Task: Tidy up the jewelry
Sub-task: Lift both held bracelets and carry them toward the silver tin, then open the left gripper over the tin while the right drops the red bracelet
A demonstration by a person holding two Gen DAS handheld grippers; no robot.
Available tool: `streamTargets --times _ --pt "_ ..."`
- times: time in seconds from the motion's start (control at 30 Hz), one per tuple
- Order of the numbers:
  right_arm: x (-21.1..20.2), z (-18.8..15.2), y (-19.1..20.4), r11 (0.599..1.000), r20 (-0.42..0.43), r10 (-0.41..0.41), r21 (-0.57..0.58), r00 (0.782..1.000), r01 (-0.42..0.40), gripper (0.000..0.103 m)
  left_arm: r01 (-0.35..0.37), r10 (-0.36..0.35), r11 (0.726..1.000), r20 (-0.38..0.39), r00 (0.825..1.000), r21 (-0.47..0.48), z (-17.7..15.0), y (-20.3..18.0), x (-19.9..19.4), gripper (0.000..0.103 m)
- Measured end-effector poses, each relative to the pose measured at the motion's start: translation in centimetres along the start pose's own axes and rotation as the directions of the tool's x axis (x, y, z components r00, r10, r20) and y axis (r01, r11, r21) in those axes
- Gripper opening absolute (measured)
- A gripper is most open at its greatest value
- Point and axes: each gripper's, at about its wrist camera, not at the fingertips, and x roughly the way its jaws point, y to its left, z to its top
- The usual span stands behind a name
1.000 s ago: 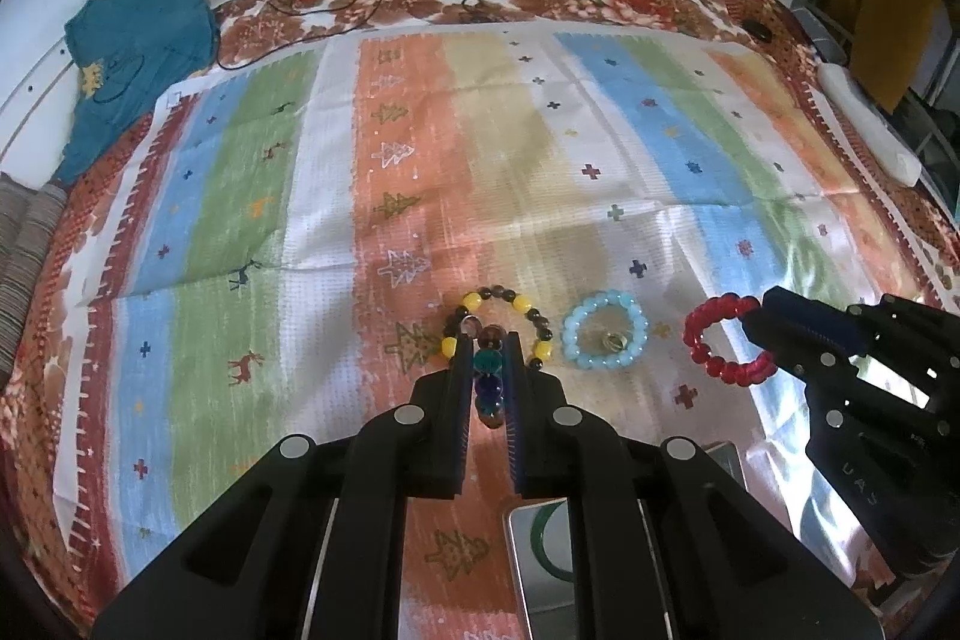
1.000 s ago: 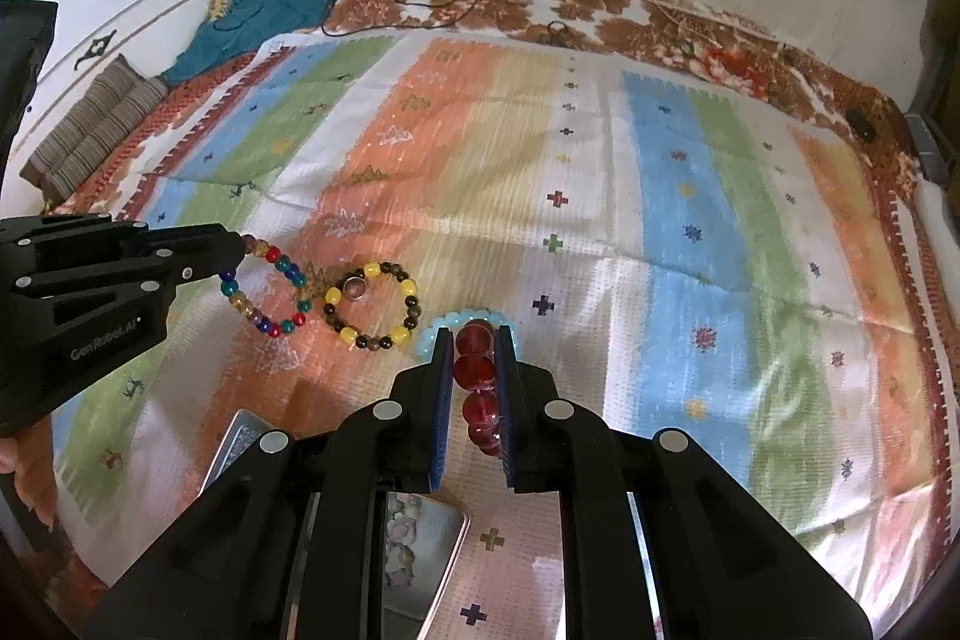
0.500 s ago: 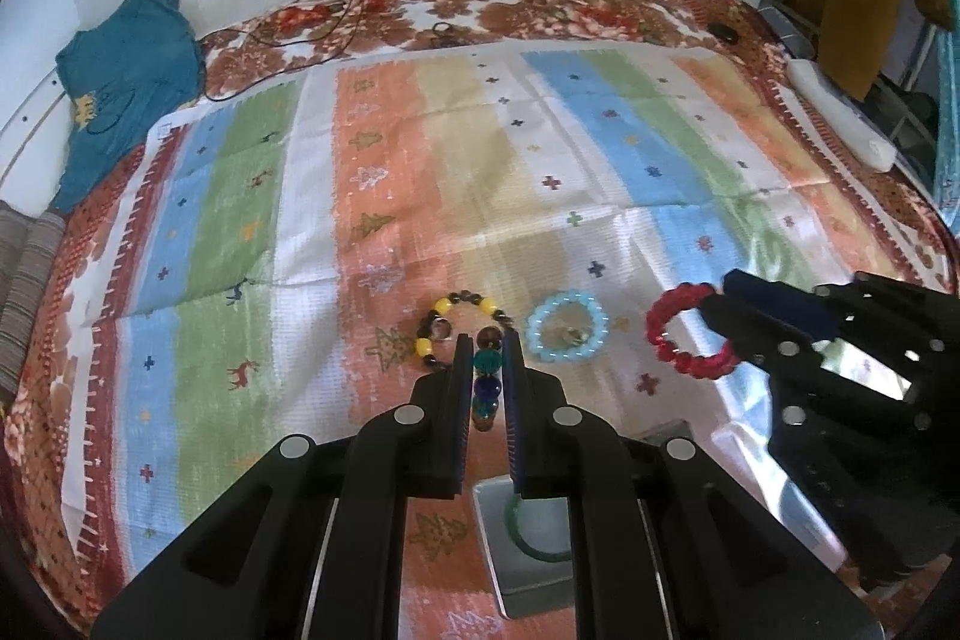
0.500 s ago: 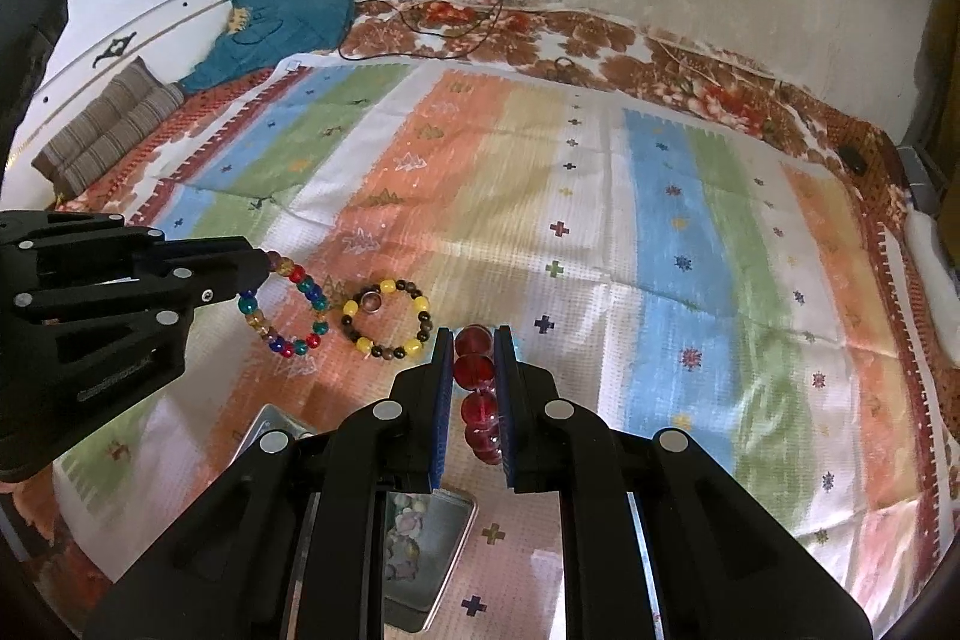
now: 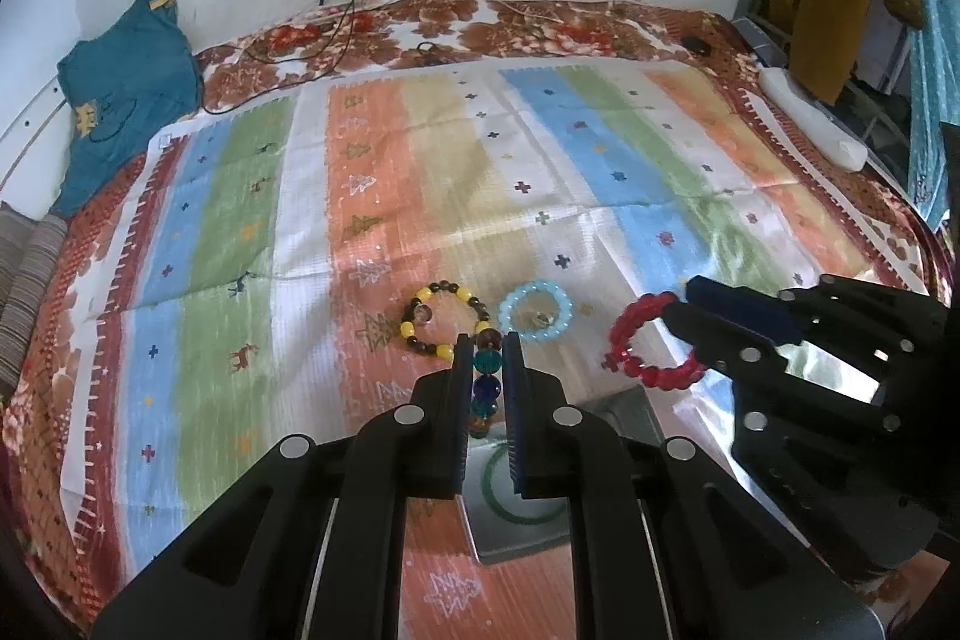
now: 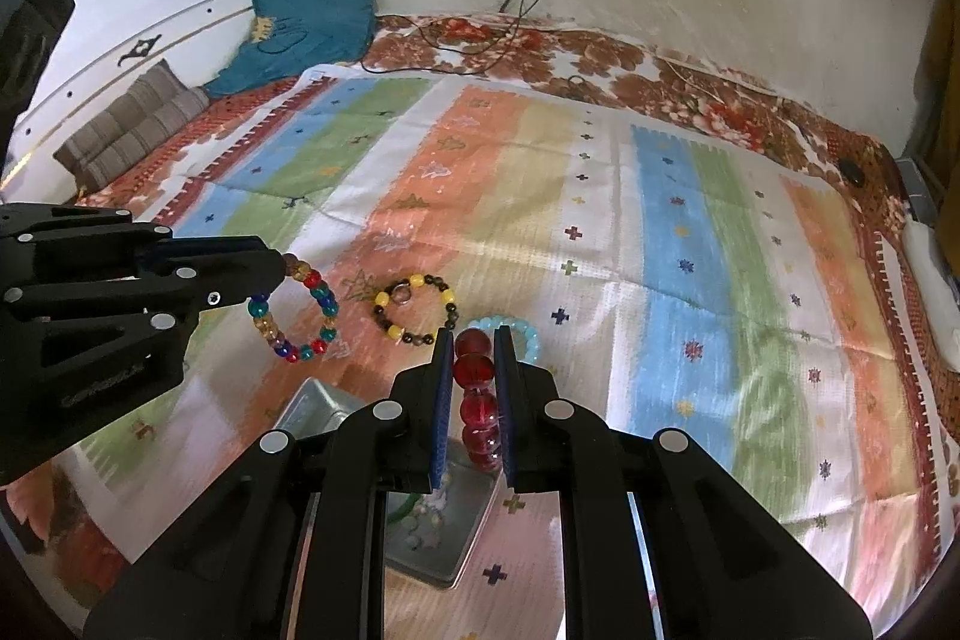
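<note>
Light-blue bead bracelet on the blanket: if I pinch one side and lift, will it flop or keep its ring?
The light-blue bead bracelet probably keeps a loose ring, as the held red bead bracelet does. Likely light: small translucent beads. Smooth round beads may slip between pads.

A bed (image 5: 540,22) with a brown floral sheet carries everything. A striped cloth (image 5: 252,244) in blue, green, white and orange bands covers most of it. On the cloth lie a yellow-and-dark bracelet (image 5: 441,319) and, just beside it, a pale blue bracelet (image 5: 536,310). Nearer the camera a metal tin (image 5: 522,496) sits on the cloth, with a green ring (image 5: 501,505) and what may be small pale pieces inside; the view there is blocked. A teal garment (image 5: 126,82) lies at the far left corner, cables (image 5: 336,46) trail over the floral edge, and a white object (image 5: 816,124) rests along the right side.
</note>
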Motion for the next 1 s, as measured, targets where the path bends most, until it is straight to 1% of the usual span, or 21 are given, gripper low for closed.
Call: streamTargets --times 0.17,0.47,0.67,0.77,0.8,0.83,0.87,0.9,1.0 --pt "-0.9 -0.9 0.4 1.0 0.001 0.005 -0.004 1.0 -0.005 0.014 -0.014 0.013 0.999 0.016 1.0 0.052 -1.3 -1.6 -1.3 0.009" --pt "-2.4 -2.6 0.7 1.0 0.001 0.03 0.004 1.0 -0.03 0.014 0.005 -0.007 0.999 0.035 0.999 0.048 -2.9 -2.3 -3.1 0.009" --pt "-2.8 -3.3 1.2 0.999 -0.003 0.042 -0.006 0.999 -0.042 0.014 0.013 -0.014 0.999 0.027 1.0 0.041 -3.8 -2.4 -3.3 0.009" --pt "-3.1 -3.6 1.2 1.0 0.011 0.022 -0.005 1.0 -0.022 0.014 0.018 -0.018 1.0 0.002 1.0 0.025 -4.0 -2.1 -3.0 0.01" --pt "-3.2 -3.6 1.1 1.0 0.016 0.011 -0.006 1.0 -0.011 0.015 0.01 -0.01 1.0 0.004 1.0 0.02 -4.0 -2.0 -3.0 0.013" --pt "-3.2 -3.6 0.9 1.0 0.015 0.008 0.002 1.0 -0.008 0.016 0.001 -0.001 1.0 0.005 1.0 0.012 -4.0 -1.8 -3.1 0.016" --pt "-3.2 -3.6 0.7 1.0 0.011 0.007 0.009 1.0 -0.007 0.023 -0.001 0.001 1.0 0.006 1.0 0.002 -4.0 -1.5 -3.1 0.019" --pt "-3.0 -3.6 0.5 1.0 0.005 0.006 0.019 1.0 -0.006 0.026 -0.001 0.001 1.0 0.009 1.0 -0.007 -3.9 -1.3 -3.2 0.02" --pt "-2.4 -3.7 0.0 1.0 -0.013 -0.007 0.027 1.0 0.008 0.027 -0.003 0.003 0.999 0.005 1.0 -0.032 -3.8 -0.6 -3.0 0.022"
